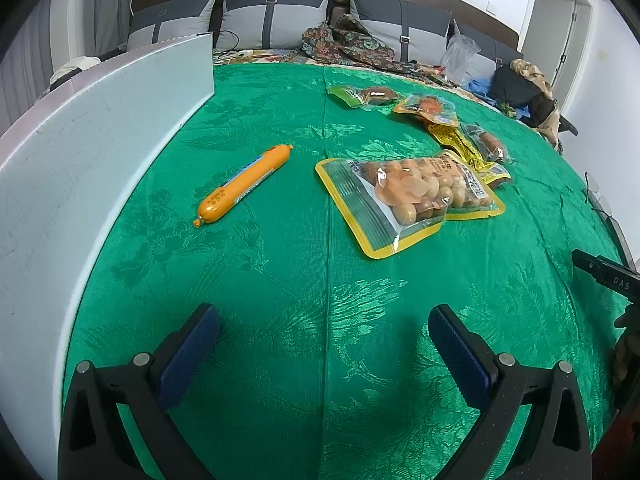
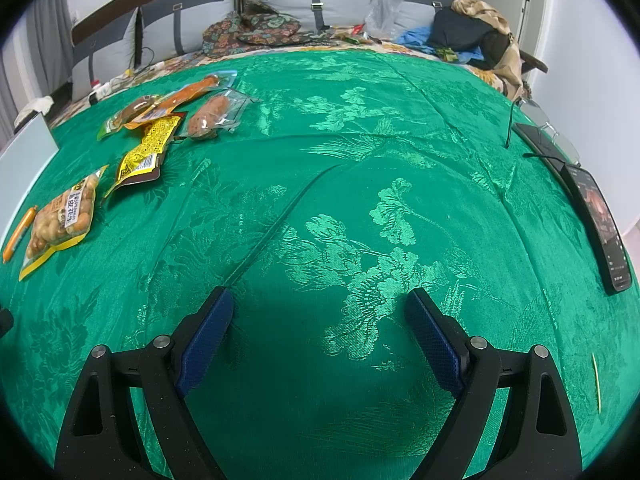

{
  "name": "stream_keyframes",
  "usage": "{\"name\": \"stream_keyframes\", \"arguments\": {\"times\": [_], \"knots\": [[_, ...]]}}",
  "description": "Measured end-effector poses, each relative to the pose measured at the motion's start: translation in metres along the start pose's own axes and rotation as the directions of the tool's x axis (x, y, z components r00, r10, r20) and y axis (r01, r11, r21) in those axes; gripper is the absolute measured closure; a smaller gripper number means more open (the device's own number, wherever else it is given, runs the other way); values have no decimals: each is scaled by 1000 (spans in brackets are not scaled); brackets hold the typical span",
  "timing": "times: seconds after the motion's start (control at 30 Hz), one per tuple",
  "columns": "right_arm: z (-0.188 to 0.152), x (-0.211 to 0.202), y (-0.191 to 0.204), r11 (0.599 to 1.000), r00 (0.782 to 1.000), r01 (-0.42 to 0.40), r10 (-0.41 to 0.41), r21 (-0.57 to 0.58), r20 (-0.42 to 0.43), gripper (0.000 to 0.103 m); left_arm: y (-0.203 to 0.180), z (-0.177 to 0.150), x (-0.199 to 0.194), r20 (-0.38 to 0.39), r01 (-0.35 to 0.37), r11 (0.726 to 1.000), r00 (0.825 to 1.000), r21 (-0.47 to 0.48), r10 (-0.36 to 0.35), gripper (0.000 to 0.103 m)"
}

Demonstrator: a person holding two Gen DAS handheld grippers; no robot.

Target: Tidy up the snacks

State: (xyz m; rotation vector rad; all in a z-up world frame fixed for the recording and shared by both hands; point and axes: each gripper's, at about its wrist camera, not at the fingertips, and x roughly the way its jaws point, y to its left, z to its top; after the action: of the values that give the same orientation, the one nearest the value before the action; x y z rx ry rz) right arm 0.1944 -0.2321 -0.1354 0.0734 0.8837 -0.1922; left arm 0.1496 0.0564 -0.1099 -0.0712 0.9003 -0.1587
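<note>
Green brocade cloth (image 1: pixel 280 320) covers the bench, with a white box (image 1: pixel 80 160) standing at its left edge. Peanut bag (image 1: pixel 404 196) lies mid-cloth, overlapping a yellow packet (image 1: pixel 460 142); it looks light and crinkly, slippery on its film, so the flat sealed border seems the best hold. Orange sausage stick (image 1: pixel 244 184) lies apart, nearer the box; it appears firm and round and likely to roll, so pinch it across the middle. Smaller vacuum packs (image 1: pixel 426 106) sit farther back. Left gripper (image 1: pixel 324 336) and right gripper (image 2: pixel 320 320) both hover spread wide and empty above bare cloth.
</note>
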Motion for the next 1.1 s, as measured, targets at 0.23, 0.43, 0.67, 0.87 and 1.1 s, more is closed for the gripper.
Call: {"name": "stream_keyframes", "arguments": {"times": [0.23,0.43,0.67,0.87,1.1], "knots": [[0,0,0,1000,1000,0,0,0,0,13,-1,0,0,-1,-3,1000,1000,3,3,1],[0,0,0,1000,1000,0,0,0,0,13,0,0,0,1,1,1000,1000,-1,-1,1],[0,0,0,1000,1000,0,0,1,0,13,1,0,0,6,11,1000,1000,-10,-11,1],[0,0,0,1000,1000,0,0,1,1,13,2,0,0,10,17,1000,1000,-14,-16,1],[0,0,0,1000,1000,-1,1,1,1,13,2,0,-1,11,17,1000,1000,-15,-17,1]]}}
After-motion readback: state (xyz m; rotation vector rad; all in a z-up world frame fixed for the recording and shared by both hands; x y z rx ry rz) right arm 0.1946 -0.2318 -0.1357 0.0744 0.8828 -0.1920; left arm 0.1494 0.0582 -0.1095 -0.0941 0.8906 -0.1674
